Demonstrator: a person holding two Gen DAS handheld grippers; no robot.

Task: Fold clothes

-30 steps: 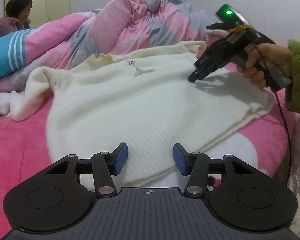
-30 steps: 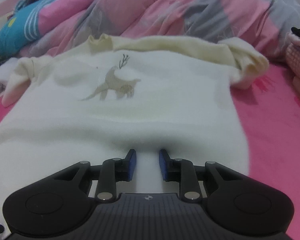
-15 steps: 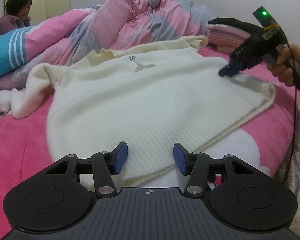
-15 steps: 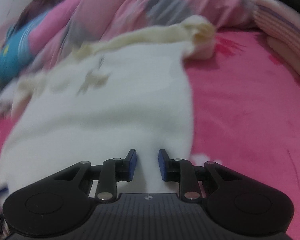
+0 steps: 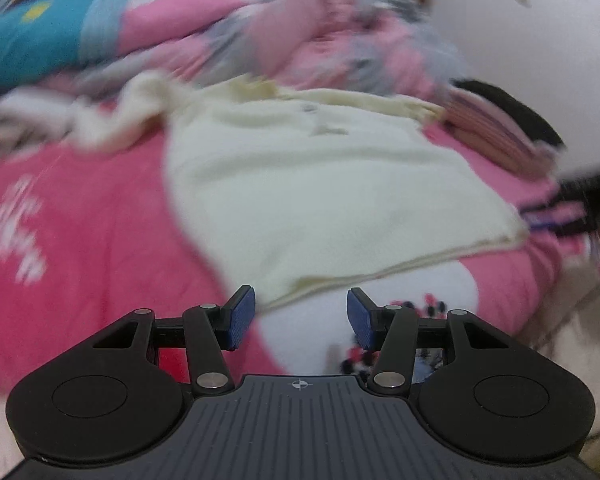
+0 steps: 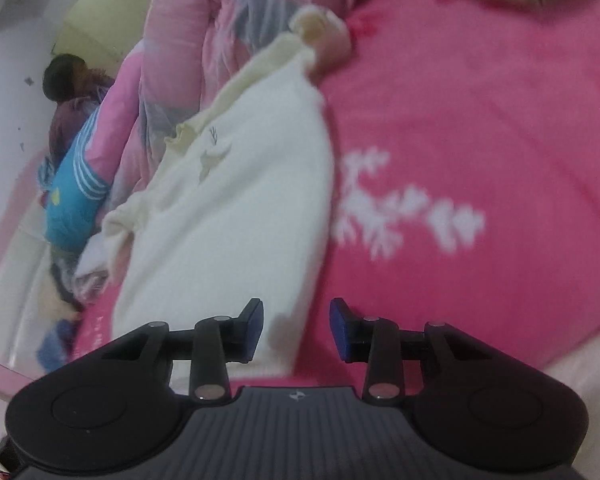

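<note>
A cream knitted sweater (image 5: 320,184) with a small deer motif lies spread flat, front up, on the pink bedspread (image 5: 80,240). My left gripper (image 5: 301,316) stands open just in front of the sweater's hem, near its lower left corner, with nothing between the pads. In the right wrist view the sweater (image 6: 236,216) runs up and to the left. My right gripper (image 6: 296,328) hovers at the hem's right corner. Its jaws are opening, with the edge of the fabric between them and the pads not pressing on it. The left wrist view is blurred.
A crumpled pink and grey quilt (image 5: 300,32) and a blue striped pillow (image 5: 32,48) lie behind the sweater. A stack of folded clothes (image 5: 496,128) sits at the back right. A person (image 6: 68,96) sits beyond the bed. White flower prints (image 6: 400,208) mark the bedspread.
My right gripper has swung from the middle of the hem to its right corner, rolled, and its jaws stand wider. The left gripper has shifted towards the hem's left corner.
</note>
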